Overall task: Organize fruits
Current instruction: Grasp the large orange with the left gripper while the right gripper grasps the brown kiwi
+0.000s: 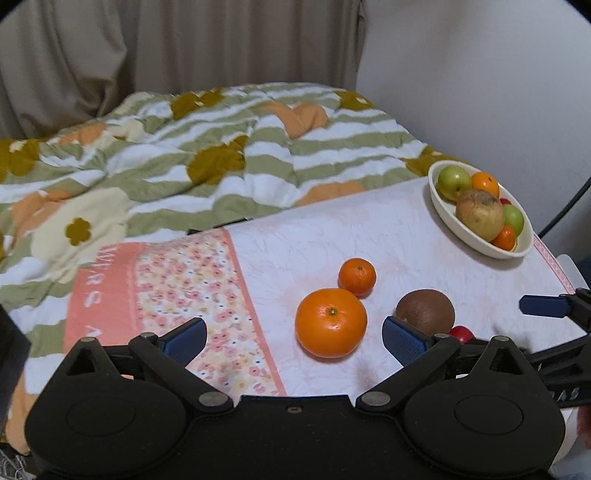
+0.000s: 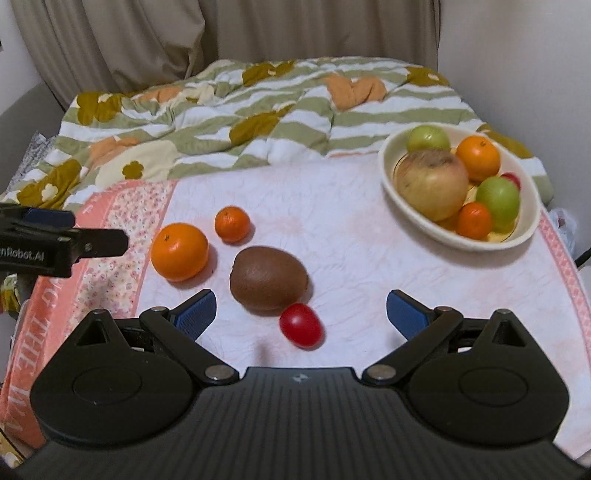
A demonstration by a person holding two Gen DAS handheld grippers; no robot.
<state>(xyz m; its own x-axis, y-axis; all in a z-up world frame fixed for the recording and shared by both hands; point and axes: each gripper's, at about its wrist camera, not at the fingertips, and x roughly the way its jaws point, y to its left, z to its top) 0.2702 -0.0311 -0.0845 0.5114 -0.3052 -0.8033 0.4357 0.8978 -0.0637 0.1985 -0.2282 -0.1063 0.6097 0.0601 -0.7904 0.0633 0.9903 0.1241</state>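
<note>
On the white-and-pink cloth lie a large orange (image 1: 331,322) (image 2: 180,251), a small mandarin (image 1: 357,277) (image 2: 232,224), a brown kiwi (image 1: 425,312) (image 2: 269,282) and a small red tomato (image 2: 301,325) (image 1: 461,334). A cream oval bowl (image 2: 391,192) (image 1: 443,212) at the far right holds apples, oranges and other fruit. My left gripper (image 1: 294,341) is open, with the large orange just ahead between its fingers. My right gripper (image 2: 301,314) is open, with the tomato between its fingers and the kiwi just beyond.
A rumpled floral quilt (image 1: 184,155) (image 2: 240,118) covers the bed behind the cloth. Curtains (image 2: 258,33) hang at the back and a wall stands at the right. The left gripper's side shows at the left of the right wrist view (image 2: 55,240).
</note>
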